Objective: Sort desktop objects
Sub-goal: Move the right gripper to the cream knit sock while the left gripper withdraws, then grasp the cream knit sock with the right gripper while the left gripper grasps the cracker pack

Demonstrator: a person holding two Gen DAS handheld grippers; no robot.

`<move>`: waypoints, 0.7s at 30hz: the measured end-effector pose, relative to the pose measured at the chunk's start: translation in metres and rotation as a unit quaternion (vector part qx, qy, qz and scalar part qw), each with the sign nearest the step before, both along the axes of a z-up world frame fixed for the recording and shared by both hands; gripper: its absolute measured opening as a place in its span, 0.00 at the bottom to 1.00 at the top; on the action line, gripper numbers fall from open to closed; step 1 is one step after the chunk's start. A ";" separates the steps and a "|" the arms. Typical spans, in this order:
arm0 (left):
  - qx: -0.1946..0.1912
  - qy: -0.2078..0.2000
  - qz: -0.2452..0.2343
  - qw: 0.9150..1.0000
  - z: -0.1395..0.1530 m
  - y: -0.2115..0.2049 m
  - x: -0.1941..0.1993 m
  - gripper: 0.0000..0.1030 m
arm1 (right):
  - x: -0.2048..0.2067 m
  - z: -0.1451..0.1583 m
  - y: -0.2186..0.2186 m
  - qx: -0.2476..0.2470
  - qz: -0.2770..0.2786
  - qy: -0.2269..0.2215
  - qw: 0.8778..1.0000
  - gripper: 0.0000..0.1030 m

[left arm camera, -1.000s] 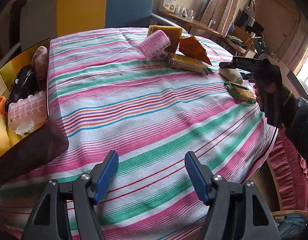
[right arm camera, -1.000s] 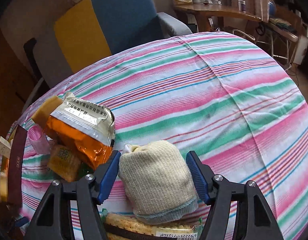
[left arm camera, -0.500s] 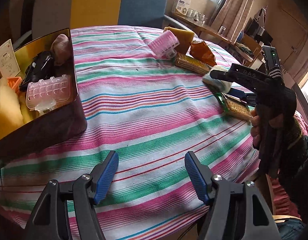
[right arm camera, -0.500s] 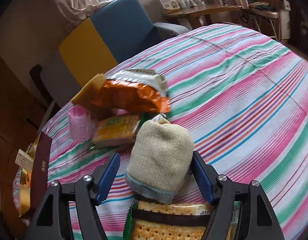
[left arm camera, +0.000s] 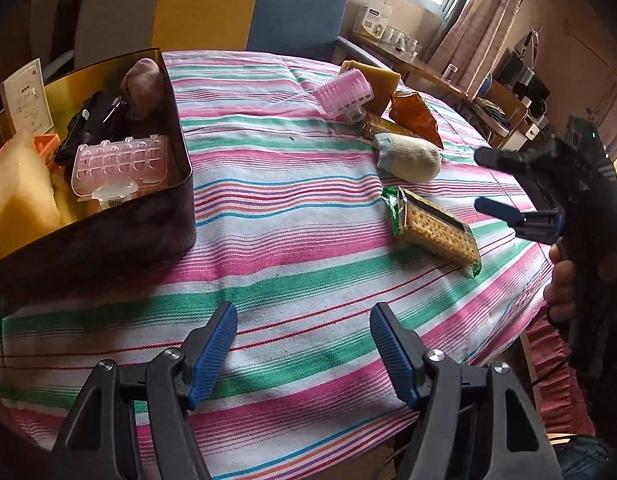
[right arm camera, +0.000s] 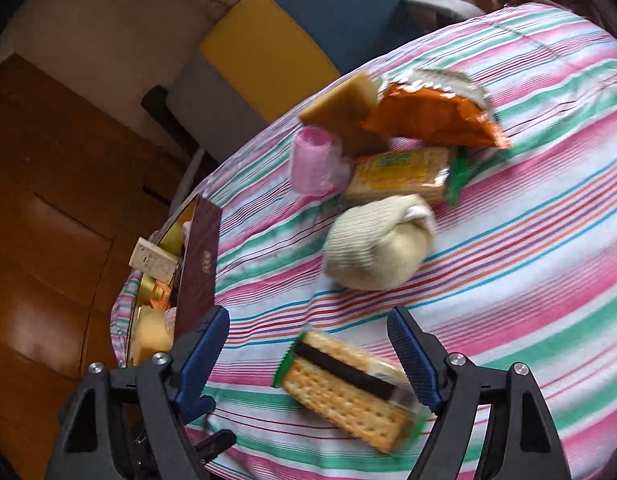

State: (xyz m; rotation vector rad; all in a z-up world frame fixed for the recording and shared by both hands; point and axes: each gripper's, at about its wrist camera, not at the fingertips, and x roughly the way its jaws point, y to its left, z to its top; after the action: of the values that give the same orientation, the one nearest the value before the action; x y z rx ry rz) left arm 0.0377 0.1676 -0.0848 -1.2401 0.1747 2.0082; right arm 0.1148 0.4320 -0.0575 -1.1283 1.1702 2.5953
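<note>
Cracker pack (right arm camera: 350, 394) sat on the striped cloth under my right gripper (right arm camera: 310, 354), jaws opening and empty; looked light, brittle and crinkly, so I'd pinch its long sides gently.

My right gripper (right arm camera: 308, 344) has let go of the rolled cream knit sock (right arm camera: 378, 242); jaws opening, now pulled back off it. Sock lies free on the striped tablecloth (right arm camera: 528, 240), moved nearer the brown storage box (left arm camera: 176, 140). The clear-wrapped cracker packet (right arm camera: 348, 392) now sits below the open jaws.
</note>
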 end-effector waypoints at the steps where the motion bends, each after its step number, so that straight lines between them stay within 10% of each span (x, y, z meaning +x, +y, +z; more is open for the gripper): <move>1: 0.001 0.000 0.001 1.000 0.000 0.000 0.000 0.68 | 0.008 -0.002 0.008 0.002 -0.012 -0.007 1.000 0.83; 7: 0.005 0.000 0.008 1.000 0.002 -0.003 -0.001 0.68 | 0.036 -0.026 0.024 -0.033 -0.055 -0.020 0.998 0.85; 21: 0.013 -0.003 0.020 1.000 0.014 -0.014 -0.003 0.68 | -0.025 -0.021 -0.072 -0.111 0.121 0.014 0.986 0.86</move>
State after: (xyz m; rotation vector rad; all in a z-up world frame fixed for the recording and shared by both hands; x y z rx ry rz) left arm 0.0350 0.1532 -0.0710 -1.2412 0.1201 2.0353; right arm 0.0900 0.3598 -0.0784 -1.3583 1.4430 2.7149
